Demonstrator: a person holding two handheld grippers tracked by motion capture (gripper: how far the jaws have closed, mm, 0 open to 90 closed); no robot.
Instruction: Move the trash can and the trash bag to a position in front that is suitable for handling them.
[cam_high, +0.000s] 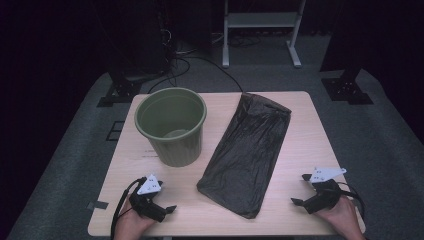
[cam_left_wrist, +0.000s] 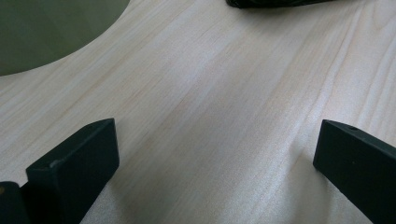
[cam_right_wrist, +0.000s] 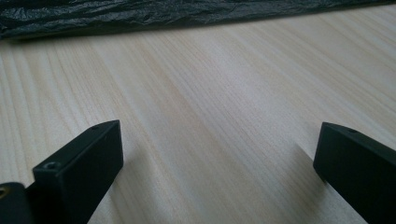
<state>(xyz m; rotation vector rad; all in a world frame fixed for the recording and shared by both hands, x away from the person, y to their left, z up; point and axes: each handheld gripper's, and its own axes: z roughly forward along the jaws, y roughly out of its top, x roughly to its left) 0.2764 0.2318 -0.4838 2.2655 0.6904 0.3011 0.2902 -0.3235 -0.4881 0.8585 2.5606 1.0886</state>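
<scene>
- Bag (cam_high: 248, 152) lies flat, center of the high view, right of bin (cam_high: 171, 125) at upper left.
- Left gripper (cam_high: 159, 209) lower left, right gripper (cam_high: 303, 196) lower right: both jaws wide, empty.
- Risks: thin film may slip a 1-layer pinch; the light bin may tip when nudged.

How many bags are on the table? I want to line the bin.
1: the black bag lies flat on the table, right of the green bin. None shows inside the bin.
</scene>
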